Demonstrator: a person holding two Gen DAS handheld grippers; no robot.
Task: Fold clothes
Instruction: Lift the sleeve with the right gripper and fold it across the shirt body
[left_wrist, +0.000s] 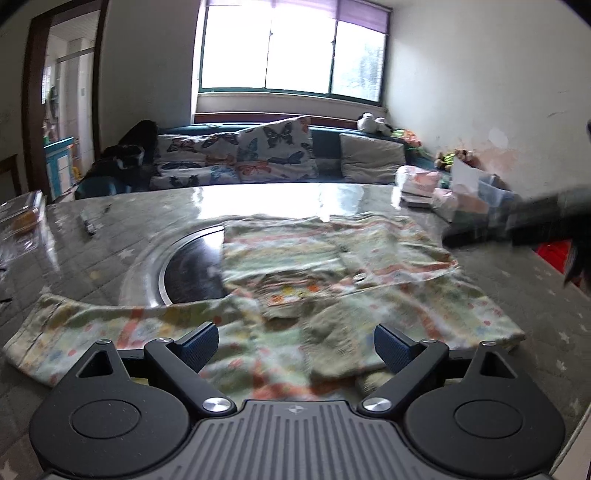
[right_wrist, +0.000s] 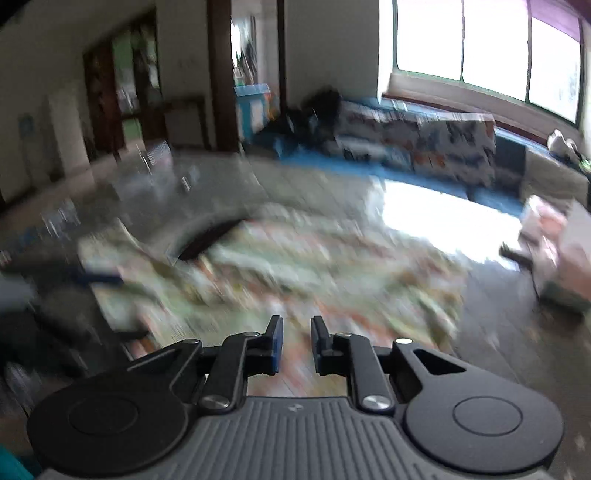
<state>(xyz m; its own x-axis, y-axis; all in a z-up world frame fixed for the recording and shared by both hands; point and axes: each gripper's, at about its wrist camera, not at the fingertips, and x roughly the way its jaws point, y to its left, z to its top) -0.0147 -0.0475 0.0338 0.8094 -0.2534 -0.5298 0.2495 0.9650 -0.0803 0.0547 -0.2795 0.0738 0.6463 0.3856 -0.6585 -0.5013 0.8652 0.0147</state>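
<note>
Patterned garment (left_wrist: 295, 295) is lying spread and partly folded on the grey table (left_wrist: 92, 266), covering part of the round metal hotplate (left_wrist: 184, 269). Left gripper (left_wrist: 295, 343) is hovering over its near edge, fingers wide, gripping nothing. Right gripper (right_wrist: 296, 343) is showing a narrow gap, empty; view blurred

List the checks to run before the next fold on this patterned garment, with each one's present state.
1. Left gripper open, empty: ok.
2. Right gripper empty, jaws narrowly apart: ok.
3. Garment lying on the table: ok.
4. Garment flat: not ok, its middle is bunched.
5. Right wrist view sharp enough to aim: not ok, blurred.
6. Sleeve reachable by the left gripper: cannot tell.
</note>
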